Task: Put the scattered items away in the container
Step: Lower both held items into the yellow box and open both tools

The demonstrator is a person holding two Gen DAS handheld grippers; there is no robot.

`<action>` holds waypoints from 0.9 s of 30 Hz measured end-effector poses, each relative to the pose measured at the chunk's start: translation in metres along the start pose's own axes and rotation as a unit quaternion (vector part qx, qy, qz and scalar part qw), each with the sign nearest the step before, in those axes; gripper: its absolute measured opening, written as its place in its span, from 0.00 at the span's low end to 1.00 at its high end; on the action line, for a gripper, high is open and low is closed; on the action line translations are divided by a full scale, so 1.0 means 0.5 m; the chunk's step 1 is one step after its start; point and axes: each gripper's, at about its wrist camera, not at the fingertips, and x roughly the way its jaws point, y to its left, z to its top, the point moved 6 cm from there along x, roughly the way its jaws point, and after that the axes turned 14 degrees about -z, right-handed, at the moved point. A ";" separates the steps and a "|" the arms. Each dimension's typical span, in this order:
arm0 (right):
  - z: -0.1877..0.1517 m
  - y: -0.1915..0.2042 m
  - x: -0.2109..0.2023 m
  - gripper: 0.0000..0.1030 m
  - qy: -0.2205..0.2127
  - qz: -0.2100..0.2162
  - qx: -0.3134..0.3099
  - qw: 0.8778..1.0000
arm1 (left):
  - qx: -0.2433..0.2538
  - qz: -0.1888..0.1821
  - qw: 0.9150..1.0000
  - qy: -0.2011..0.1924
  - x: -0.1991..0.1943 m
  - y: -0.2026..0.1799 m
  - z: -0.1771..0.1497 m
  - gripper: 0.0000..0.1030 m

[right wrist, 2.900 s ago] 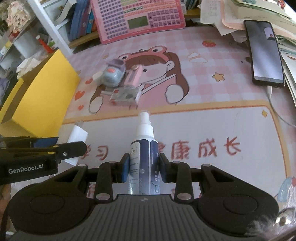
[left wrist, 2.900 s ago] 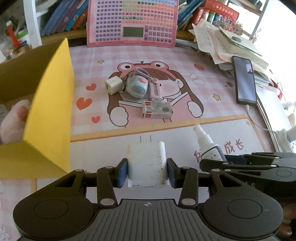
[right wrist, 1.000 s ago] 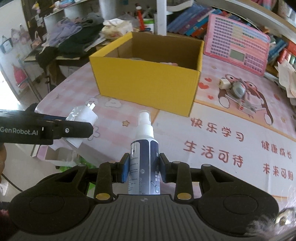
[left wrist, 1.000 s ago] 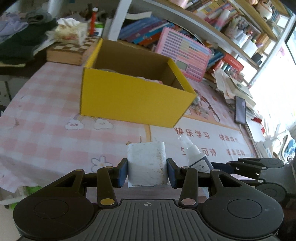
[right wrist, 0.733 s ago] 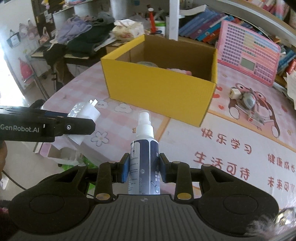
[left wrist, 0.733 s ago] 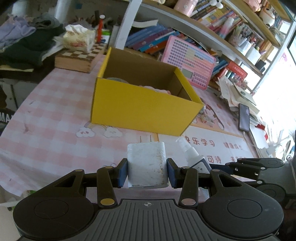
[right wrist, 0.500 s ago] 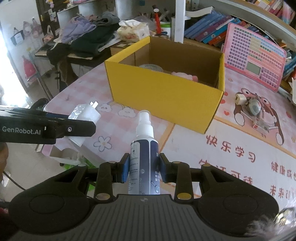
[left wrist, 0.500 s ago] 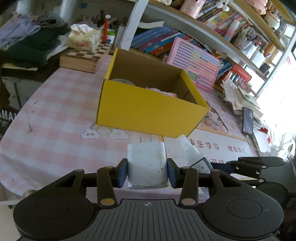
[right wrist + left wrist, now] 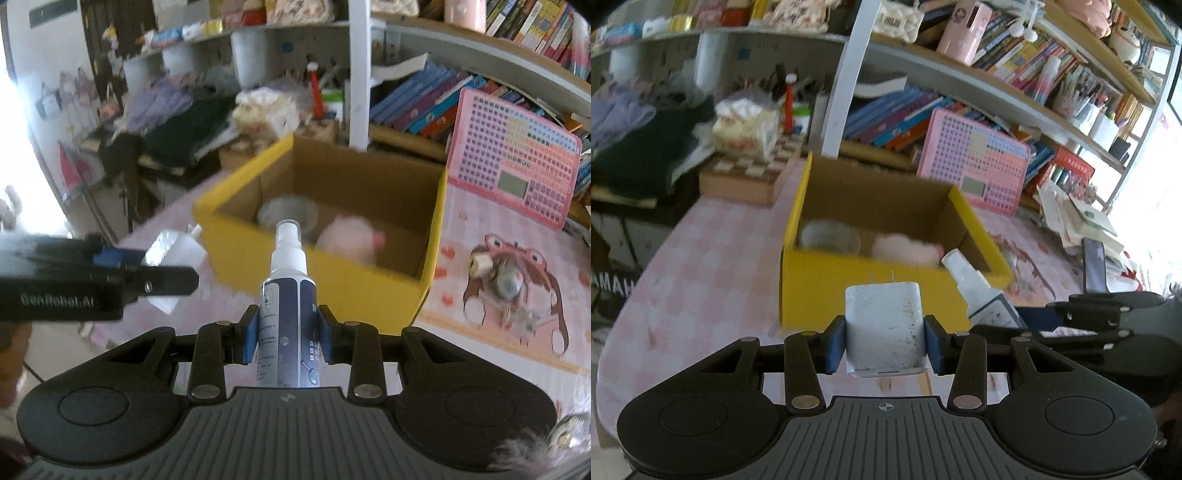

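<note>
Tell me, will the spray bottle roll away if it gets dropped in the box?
Probably a little: the spray bottle looks round and smooth, so it may roll. The yellow box has tall walls that should stop it, and the pink plush could cushion it.

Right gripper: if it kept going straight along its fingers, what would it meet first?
Probably the yellow box: the right gripper, shut on the spray bottle, points at its near wall or just over the rim; depth is unclear.

Crowded bookshelves [image 9: 1015, 85] line the wall; daylight floods from the right, perhaps through a window.
</note>
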 end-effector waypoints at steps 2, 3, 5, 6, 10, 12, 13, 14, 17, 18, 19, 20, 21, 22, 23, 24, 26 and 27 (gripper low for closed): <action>0.035 -0.014 0.005 0.30 -0.013 0.001 0.001 1.000 | 0.010 0.001 1.000 -0.013 0.009 0.000 0.033 0.41; 0.050 -0.020 0.008 0.30 -0.019 0.000 0.000 1.000 | 0.013 0.000 1.000 -0.019 0.014 0.000 0.049 0.41; 0.086 -0.033 0.018 0.30 -0.031 0.000 -0.003 1.000 | 0.021 0.000 0.999 -0.029 0.029 0.002 0.081 0.41; 0.101 -0.040 0.025 0.30 -0.033 0.000 -0.003 0.999 | 0.026 0.000 0.999 -0.032 0.039 0.001 0.095 0.41; 0.153 -0.062 0.076 0.30 -0.027 0.004 0.000 1.000 | 0.052 0.011 0.998 -0.031 0.086 0.010 0.144 0.41; 0.174 -0.071 0.106 0.30 -0.019 0.002 -0.005 1.000 | 0.069 0.017 0.997 -0.022 0.110 0.017 0.160 0.41; 0.184 -0.074 0.119 0.30 -0.018 0.002 -0.013 1.000 | 0.079 0.023 0.996 -0.014 0.121 0.023 0.165 0.41; 0.191 -0.077 0.132 0.30 -0.016 0.002 -0.023 1.000 | 0.089 0.029 0.996 -0.005 0.134 0.029 0.171 0.41; 0.204 -0.089 0.181 0.30 0.003 0.006 -0.041 0.999 | 0.101 0.042 0.994 0.027 0.180 0.055 0.185 0.41; 0.207 -0.093 0.202 0.30 0.012 0.007 -0.044 0.999 | 0.099 0.046 0.993 0.038 0.196 0.065 0.188 0.41; 0.209 -0.096 0.222 0.30 0.023 0.007 -0.047 0.999 | 0.098 0.048 0.993 0.048 0.210 0.074 0.191 0.41; 0.211 -0.098 0.247 0.30 0.037 0.009 -0.052 0.998 | 0.093 0.049 0.993 0.060 0.228 0.084 0.195 0.41; 0.211 -0.098 0.268 0.30 0.048 0.009 -0.054 0.997 | 0.090 0.051 0.992 0.070 0.243 0.092 0.195 0.41; 0.210 -0.098 0.292 0.30 0.061 0.009 -0.059 0.996 | 0.090 0.054 0.991 0.082 0.259 0.099 0.196 0.41; 0.208 -0.096 0.317 0.30 0.075 0.008 -0.065 0.995 | 0.093 0.058 0.989 0.095 0.275 0.105 0.195 0.41; 0.206 -0.095 0.339 0.30 0.085 0.007 -0.068 0.994 | 0.103 0.067 0.986 0.110 0.291 0.110 0.193 0.41; 0.203 -0.090 0.384 0.30 0.107 0.003 -0.076 0.991 | 0.142 0.090 0.976 0.136 0.321 0.111 0.186 0.41; 0.201 -0.088 0.402 0.30 0.114 0.002 -0.081 0.990 | 0.157 0.098 0.972 0.147 0.332 0.111 0.183 0.41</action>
